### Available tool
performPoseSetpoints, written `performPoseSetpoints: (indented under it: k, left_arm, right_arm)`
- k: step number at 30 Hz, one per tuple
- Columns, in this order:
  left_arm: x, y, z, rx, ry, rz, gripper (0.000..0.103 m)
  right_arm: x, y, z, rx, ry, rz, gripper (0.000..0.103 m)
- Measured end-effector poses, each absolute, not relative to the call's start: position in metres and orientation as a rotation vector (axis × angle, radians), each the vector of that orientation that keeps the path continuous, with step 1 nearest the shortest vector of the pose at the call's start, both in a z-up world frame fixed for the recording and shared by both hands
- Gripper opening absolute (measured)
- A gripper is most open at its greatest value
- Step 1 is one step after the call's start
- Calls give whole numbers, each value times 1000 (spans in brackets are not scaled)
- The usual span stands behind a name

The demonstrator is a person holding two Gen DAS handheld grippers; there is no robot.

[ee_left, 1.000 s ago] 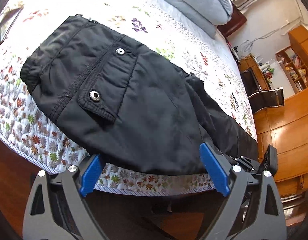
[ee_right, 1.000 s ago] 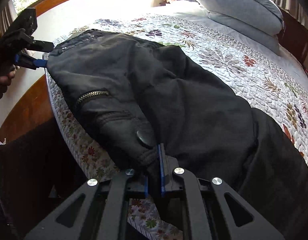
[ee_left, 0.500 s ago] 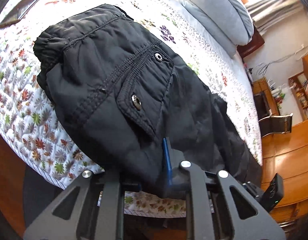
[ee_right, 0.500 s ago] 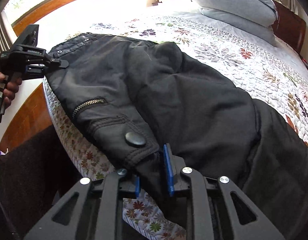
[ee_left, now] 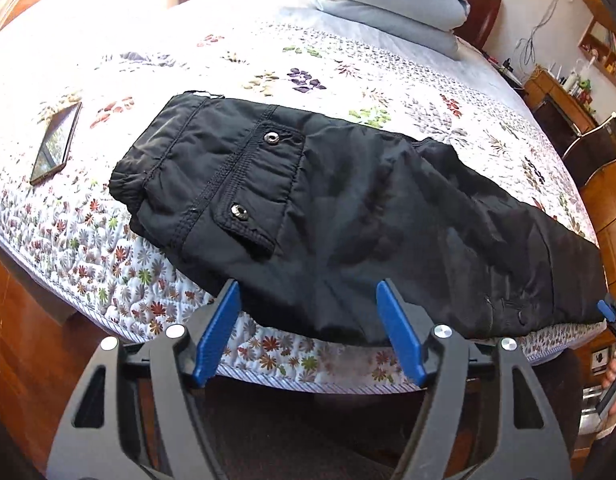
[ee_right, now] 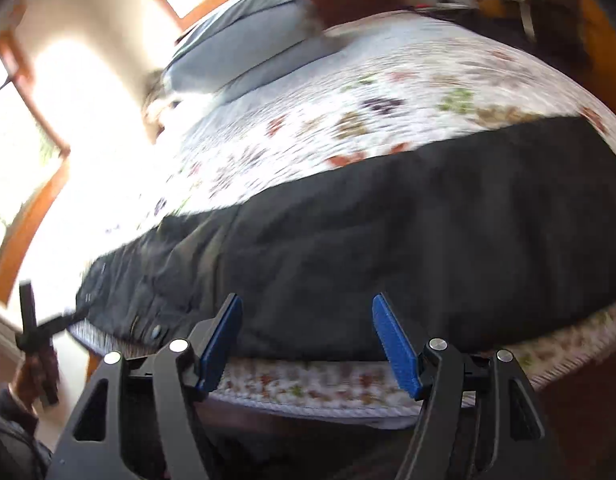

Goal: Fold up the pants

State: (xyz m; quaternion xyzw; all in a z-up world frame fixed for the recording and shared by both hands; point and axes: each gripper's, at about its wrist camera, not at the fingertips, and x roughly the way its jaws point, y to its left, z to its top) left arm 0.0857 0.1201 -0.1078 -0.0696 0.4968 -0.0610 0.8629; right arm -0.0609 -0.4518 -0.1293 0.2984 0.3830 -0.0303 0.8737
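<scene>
Left tool [ee_left: 308, 316] is spreading wide, nothing gripped, one pair of black pants [ee_left: 348, 216] lying on the bed [ee_left: 267, 356] just ahead of its tips. Right tool [ee_right: 305, 328] opening too, empty, pants edge right before it. Two snaps on the pocket, one phone [ee_left: 55, 144] far left, two pillows [ee_left: 388, 0] beyond.

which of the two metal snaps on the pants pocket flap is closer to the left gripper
The lower snap, at the flap's corner toward the bed edge, is nearer the left gripper. The other snap sits farther up the black pants, toward the pillows.
</scene>
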Motion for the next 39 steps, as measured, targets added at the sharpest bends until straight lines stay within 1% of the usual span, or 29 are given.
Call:
performPoseSetpoints:
  k: [2, 3, 4, 5, 6, 9, 12, 14, 17, 19, 21, 24, 25, 26, 27, 29, 32, 33, 37, 39]
  left_arm:
    - [78, 118, -99, -143, 1000, -158, 75]
    - [73, 112, -94, -137, 977, -173, 78]
    - [73, 102, -88, -129, 948, -195, 86]
    - [76, 89, -85, -115, 924, -210, 90]
    - [77, 80, -82, -86, 906, -210, 92]
    - [88, 51, -90, 10, 923, -230, 92]
    - [99, 33, -105, 92, 979, -208, 92]
    - [105, 28, -117, 126, 1013, -186, 92]
    - [115, 28, -134, 127, 1068, -142, 92]
    - [119, 31, -143, 110, 1099, -123, 92]
    - [121, 34, -150, 102, 1123, -110, 92]
    - [122, 40, -159, 105, 1153, -83, 92]
    - [122, 43, -162, 102, 1161, -75, 92]
    - [123, 45, -164, 98, 1167, -68, 92]
    - [123, 46, -167, 93, 1174, -63, 92]
    - [124, 49, -169, 83, 1180, -64, 93]
    - [123, 48, -170, 102, 1174, -62, 95]
    - [123, 48, -171, 112, 1173, -59, 96]
    - [123, 48, -174, 120, 1173, -58, 98]
    - [123, 47, -175, 119, 1174, -57, 98]
  right_arm:
    - [-98, -509, -136, 777, 715, -200, 70]
    - [-113, -530, -140, 829, 677, -252, 70]
    - [-125, -549, -143, 867, 652, -290, 70]
    - [-135, -565, -148, 910, 628, -308, 70]
    - [-143, -578, -154, 960, 597, -314, 69]
    - [-158, -604, -174, 1118, 486, -277, 69]
    - [-157, -619, -188, 1233, 399, -212, 67]
    - [-155, -621, -199, 1289, 359, -179, 63]
    - [-150, -625, -212, 1336, 343, -171, 61]
    - [-145, -625, -222, 1355, 363, -194, 57]
    - [-145, -626, -231, 1372, 371, -210, 56]
    - [-138, -629, -239, 1375, 364, -203, 48]
    - [-135, -631, -239, 1365, 365, -202, 34]
    - [-129, -632, -238, 1358, 371, -205, 14]
    - [-126, -632, -237, 1351, 376, -204, 8]
    - [-126, -630, -231, 1321, 367, -204, 5]
    - [-131, -626, -221, 1304, 345, -207, 4]
    - [-133, -626, -222, 1313, 346, -214, 4]
    - [-137, -626, -240, 1337, 370, -231, 4]
    - [-137, -626, -245, 1354, 363, -216, 7]
